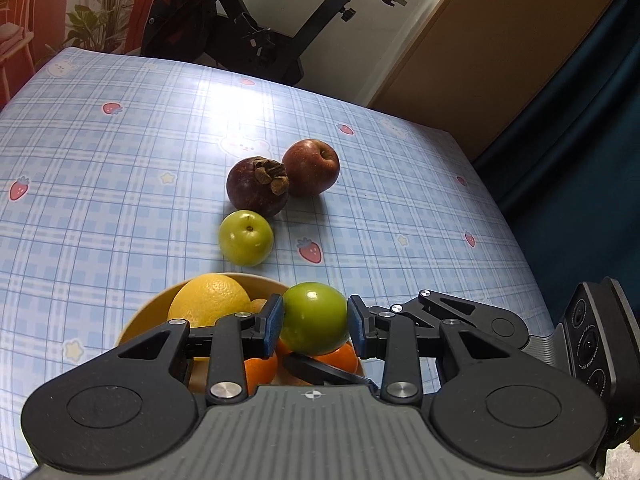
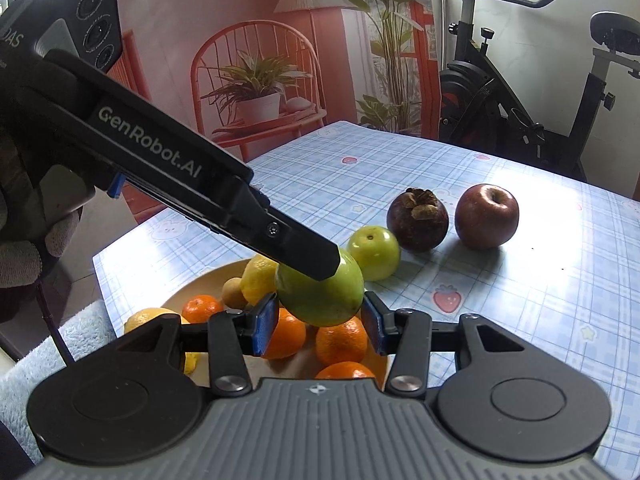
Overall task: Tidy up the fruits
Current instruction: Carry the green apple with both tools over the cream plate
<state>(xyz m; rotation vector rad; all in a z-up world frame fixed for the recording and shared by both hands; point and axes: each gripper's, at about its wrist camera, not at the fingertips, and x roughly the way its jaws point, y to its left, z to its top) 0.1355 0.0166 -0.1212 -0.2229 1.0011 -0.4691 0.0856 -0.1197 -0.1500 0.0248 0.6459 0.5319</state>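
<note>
above the bowl point(image 1: 144, 316), left gripper point(image 1: 315, 320) clamped on green fruit point(image 1: 314, 318), right gripper point(image 2: 320, 320) pads apart beside it

A lived-in room of a home; an exercise bike point(image 2: 532, 92) stands by the wall just behind the desk point(image 1: 120, 184), its saddle and handlebars under a window; the desk wears a pale blue checked cloth printed with strawberries, stars and rabbits; a large orange mural point(image 2: 248, 60) on the wall shows a chair, a lamp and potted plants; a wooden door point(image 1: 492, 48) stands beside a dark teal curtain point(image 1: 592, 128); a fluffy pale blue throw point(image 2: 52, 356) lies at the desk's near corner.
</note>
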